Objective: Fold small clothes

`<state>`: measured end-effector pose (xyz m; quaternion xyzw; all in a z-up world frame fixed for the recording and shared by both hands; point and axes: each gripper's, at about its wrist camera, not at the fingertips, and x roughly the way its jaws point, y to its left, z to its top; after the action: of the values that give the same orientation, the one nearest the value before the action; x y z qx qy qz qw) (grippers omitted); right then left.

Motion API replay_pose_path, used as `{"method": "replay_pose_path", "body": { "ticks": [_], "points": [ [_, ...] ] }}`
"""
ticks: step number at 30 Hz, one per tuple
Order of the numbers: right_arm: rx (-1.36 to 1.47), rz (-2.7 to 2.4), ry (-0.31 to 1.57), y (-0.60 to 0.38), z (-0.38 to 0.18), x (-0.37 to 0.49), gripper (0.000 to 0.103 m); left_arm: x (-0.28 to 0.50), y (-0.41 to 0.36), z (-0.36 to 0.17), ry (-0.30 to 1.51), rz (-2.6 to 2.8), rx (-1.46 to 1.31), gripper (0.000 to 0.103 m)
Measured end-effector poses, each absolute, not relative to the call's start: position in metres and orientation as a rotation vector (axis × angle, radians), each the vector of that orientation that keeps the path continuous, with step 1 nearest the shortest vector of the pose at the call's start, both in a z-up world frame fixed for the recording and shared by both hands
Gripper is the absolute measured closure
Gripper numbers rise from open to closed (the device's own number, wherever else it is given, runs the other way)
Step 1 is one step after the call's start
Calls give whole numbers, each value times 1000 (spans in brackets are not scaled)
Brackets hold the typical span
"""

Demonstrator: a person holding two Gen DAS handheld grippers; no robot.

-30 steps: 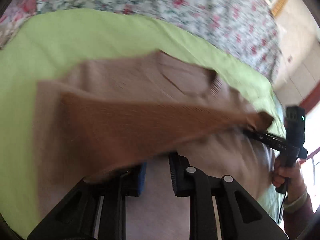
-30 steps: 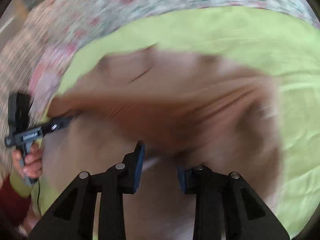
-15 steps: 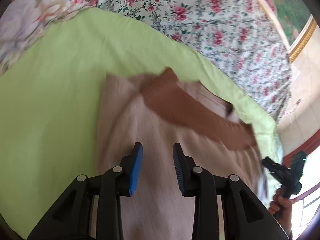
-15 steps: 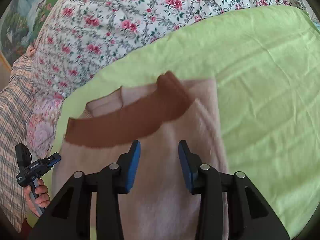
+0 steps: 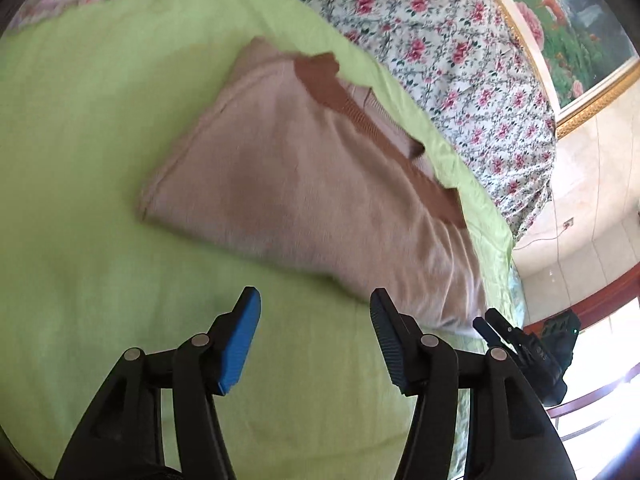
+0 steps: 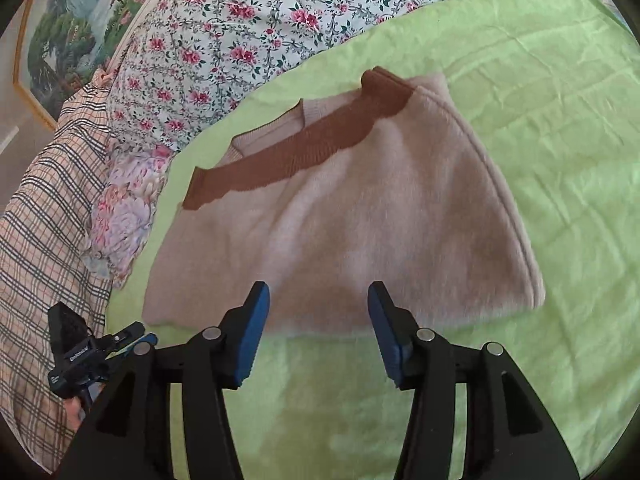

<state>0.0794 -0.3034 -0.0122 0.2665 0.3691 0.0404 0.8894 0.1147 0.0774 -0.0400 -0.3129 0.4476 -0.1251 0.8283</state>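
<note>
The folded pink sweater [image 6: 352, 216] lies on the green sheet [image 6: 560, 128], its brown hem [image 6: 296, 152] across the upper part. The right tool [image 6: 316, 320] hovers at its lower edge, the left tool [image 5: 316, 328] below it in frame; both have just been opening, spread, nothing between

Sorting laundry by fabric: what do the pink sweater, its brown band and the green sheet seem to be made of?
Sweater: soft, fuzzy knit, probably wool or acrylic; matte, slightly napped surface. Brown band: ribbed knit; fine parallel ridges show. Green sheet: thin, smooth woven cloth, likely cotton; sharp creases, no sheen.
</note>
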Motion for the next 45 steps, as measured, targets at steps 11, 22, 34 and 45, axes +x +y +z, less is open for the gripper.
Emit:
{"method": "replay_pose_path", "body": {
  "ticks": [11,22,34,45],
  "points": [
    [551,113,790,-289,-19,59,42,121,69,-55,965,-261,-784,28],
    [558,124,774,-296,-12,69,42,172,96,-59,879,-153,-887,28],
    [593,169,749,-346,1,133,42,213,77,-25,793,-109,-681,91],
    [763,467,862,-358,-24,207,36,227,-65,23,796,-379,-370,93]
  ]
}}
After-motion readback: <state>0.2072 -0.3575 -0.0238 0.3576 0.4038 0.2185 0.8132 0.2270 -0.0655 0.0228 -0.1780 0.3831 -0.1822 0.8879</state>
